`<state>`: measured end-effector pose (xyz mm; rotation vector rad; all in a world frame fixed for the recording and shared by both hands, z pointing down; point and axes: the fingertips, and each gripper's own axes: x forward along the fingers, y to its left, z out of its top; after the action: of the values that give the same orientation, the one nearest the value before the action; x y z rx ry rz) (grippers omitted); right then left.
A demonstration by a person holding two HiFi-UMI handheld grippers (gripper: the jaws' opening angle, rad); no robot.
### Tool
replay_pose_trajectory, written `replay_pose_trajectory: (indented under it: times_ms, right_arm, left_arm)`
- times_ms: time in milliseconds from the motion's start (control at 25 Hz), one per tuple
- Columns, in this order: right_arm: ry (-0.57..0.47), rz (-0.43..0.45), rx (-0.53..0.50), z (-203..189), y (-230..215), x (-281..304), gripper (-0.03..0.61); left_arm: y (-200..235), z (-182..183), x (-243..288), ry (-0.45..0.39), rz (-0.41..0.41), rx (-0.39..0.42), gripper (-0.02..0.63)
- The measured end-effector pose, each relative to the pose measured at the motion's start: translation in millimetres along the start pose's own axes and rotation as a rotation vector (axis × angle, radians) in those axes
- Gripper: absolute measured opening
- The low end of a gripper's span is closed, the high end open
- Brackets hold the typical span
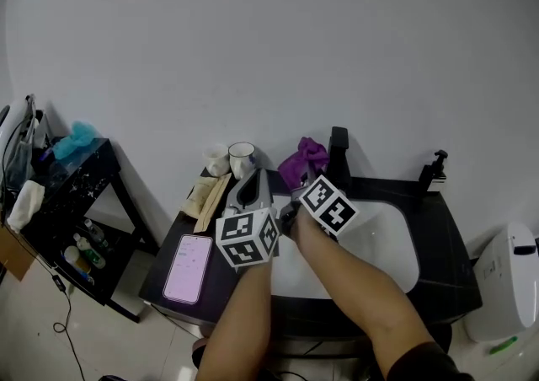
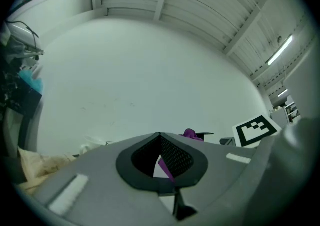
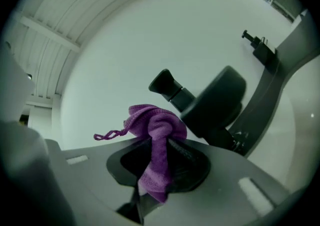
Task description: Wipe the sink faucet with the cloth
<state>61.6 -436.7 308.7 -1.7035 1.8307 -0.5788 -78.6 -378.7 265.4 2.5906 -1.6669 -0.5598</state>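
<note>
A purple cloth (image 1: 303,158) (image 3: 157,130) is bunched at the tips of my right gripper (image 1: 301,179) (image 3: 159,137), which is shut on it, with a tail hanging down between the jaws. The black faucet (image 1: 338,148) (image 3: 212,102) rises just beyond and right of the cloth, at the back rim of the white sink (image 1: 392,240). My left gripper (image 1: 251,189) (image 2: 159,135) hovers left of the basin over the black counter, jaws shut tip to tip. A thin purple strip shows in the gap behind its tips; I cannot tell what it is. The cloth (image 2: 189,133) appears beyond it.
Two mugs (image 1: 230,157) stand at the counter's back left, beside pale wooden pieces (image 1: 206,194) and a phone (image 1: 189,268). A small black fixture (image 1: 434,170) sits at the sink's back right. A black shelf (image 1: 80,194) stands left, a white bin (image 1: 509,278) right.
</note>
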Motion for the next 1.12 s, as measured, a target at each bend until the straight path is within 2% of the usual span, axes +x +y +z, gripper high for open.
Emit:
replay_pose_trajectory:
  times_ms: [120, 360, 800, 960, 1120]
  right_arm:
    - [-0.063, -0.018, 0.057, 14, 6, 13, 0.084]
    - [-0.113, -0.059, 0.079, 25, 3, 29, 0.084]
    - [-0.024, -0.134, 0.098, -22, -41, 19, 0.084]
    - [-0.005, -0.107, 0.066, -29, -44, 14, 0.084]
    - [0.062, -0.04, -0.035, -31, -28, 5, 0.084]
  left_arm:
    - [3, 6, -2, -0.021, 0.01, 0.002, 0.017]
    - [4, 11, -3, -0.037, 0.021, 0.008, 0.017]
    - [0, 11, -2, -0.037, 0.021, 0.061, 0.018]
    - [4, 8, -2, -0.028, 0.032, 0.059, 0.017]
    - [8, 6, -2, -0.019, 0.051, 0.067, 0.017]
